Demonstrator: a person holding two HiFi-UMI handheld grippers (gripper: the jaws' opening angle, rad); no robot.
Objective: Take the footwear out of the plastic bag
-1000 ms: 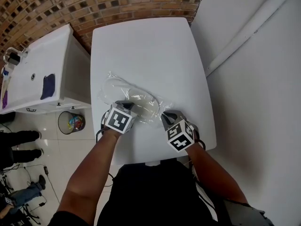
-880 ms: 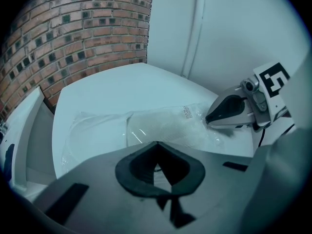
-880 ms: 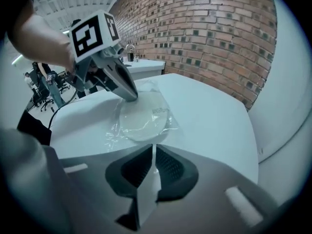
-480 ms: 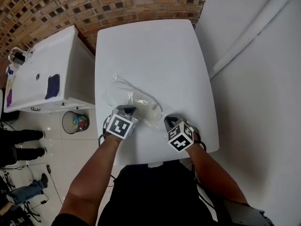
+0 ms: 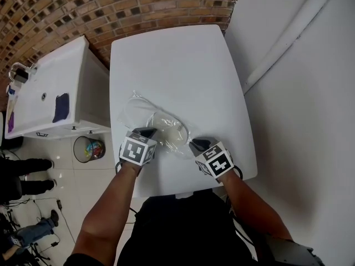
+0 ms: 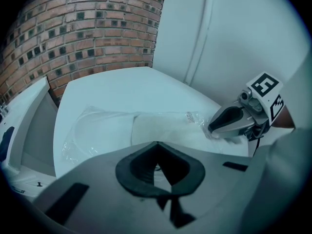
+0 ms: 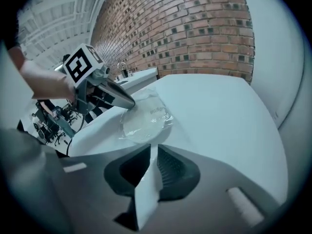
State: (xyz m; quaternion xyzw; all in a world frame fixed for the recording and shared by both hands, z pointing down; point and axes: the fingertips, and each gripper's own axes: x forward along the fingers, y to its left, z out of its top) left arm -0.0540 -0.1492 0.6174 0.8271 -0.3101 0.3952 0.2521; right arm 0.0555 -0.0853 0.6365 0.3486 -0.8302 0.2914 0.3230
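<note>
A clear plastic bag point(image 5: 145, 111) lies on the white table point(image 5: 177, 65) with pale white footwear point(image 5: 168, 127) inside it. My left gripper point(image 5: 148, 133) sits at the bag's near left edge, shut, with a sliver of film pinched between its tips point(image 6: 157, 167). My right gripper point(image 5: 194, 144) is at the bag's near right corner. Its jaws point(image 7: 150, 155) have just been opening and stand slightly apart, a strip of the bag's film still between them. Each gripper shows in the other's view, the right gripper point(image 6: 212, 128) and the left gripper point(image 7: 130, 104) both touching the bag point(image 7: 145, 121).
A white cabinet point(image 5: 44, 93) with a purple cloth stands left of the table, a wastebasket point(image 5: 86, 148) beside it. A brick wall point(image 5: 111, 4) is behind, a white wall on the right. People's legs point(image 5: 22, 173) show at far left. The table's near edge is just below the grippers.
The right gripper has rolled, its marker cube now turned more face-up. The bag's near edge has bunched a little between the two grippers. Neither hand has shifted much.
</note>
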